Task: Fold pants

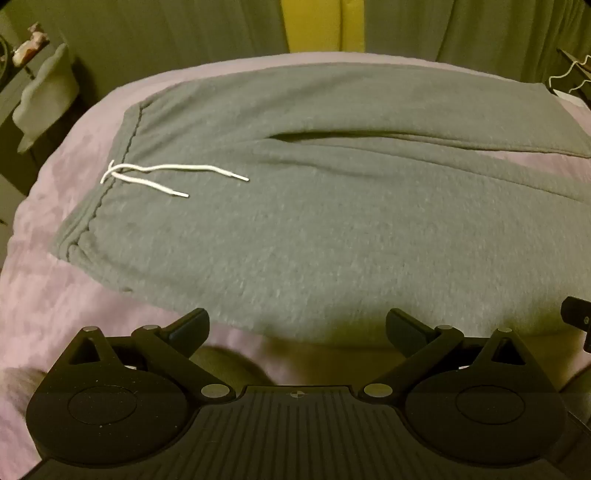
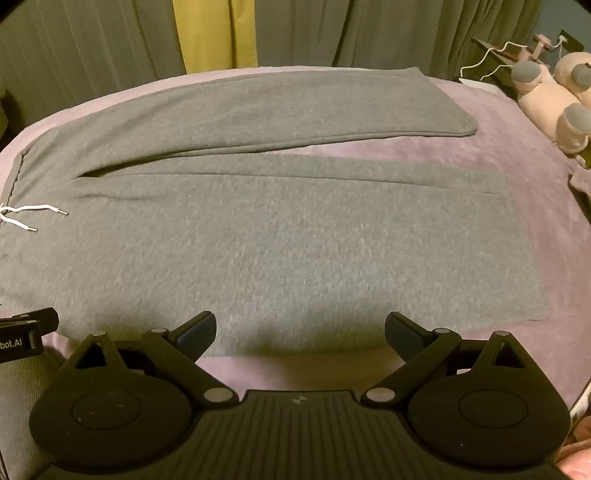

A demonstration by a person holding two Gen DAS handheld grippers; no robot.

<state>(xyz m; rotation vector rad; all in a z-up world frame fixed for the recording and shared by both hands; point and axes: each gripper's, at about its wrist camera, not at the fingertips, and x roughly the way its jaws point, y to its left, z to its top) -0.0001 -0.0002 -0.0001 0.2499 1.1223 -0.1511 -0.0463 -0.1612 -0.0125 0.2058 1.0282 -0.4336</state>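
Both grippers hang above the near edge of the pants, tilted downward: the left gripper [image 1: 297,326] with jaws spread wide and nothing between them, the right gripper [image 2: 300,330] likewise wide and empty. Grey pants [image 2: 258,236] lie flat and unfolded on a lilac blanket [image 2: 535,177], waistband to the left, legs running right with a gap between them. A white drawstring [image 1: 166,177] rests on the fabric by the waistband. Pink plush toys [image 2: 554,99] sit at the far right, grey curtains [image 2: 369,33] behind

Grey pants [image 2: 258,240] flat, legs apart
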